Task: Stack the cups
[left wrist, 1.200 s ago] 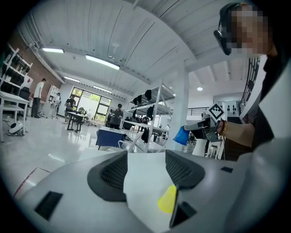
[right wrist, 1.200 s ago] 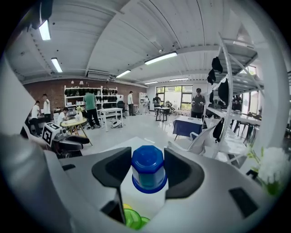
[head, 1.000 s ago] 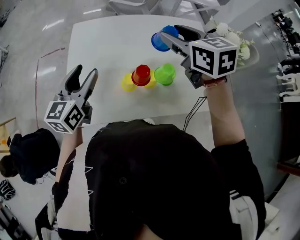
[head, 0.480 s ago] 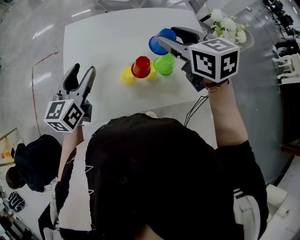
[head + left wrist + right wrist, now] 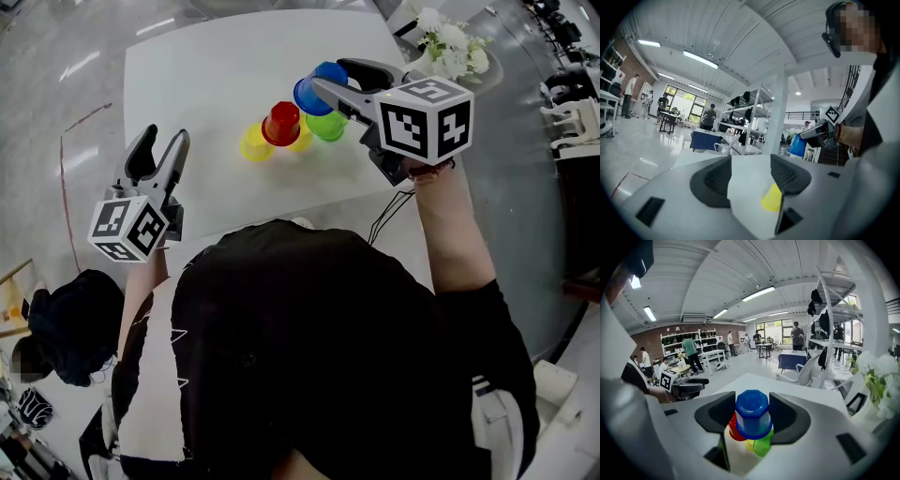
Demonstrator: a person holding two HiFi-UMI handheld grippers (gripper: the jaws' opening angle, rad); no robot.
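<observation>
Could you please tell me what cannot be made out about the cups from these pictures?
- Head view: the red cup covers the yellow cups, so what it rests on is hidden.
- Head view: the right gripper and its blue cup cover part of the green cup.
- Left gripper view: a jaw hides the red and green cups; only a yellow edge shows.

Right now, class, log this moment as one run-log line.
right gripper: shut on blue cup | left gripper: open, empty | red cup, green cup, yellow cups: clustered on white table
</observation>
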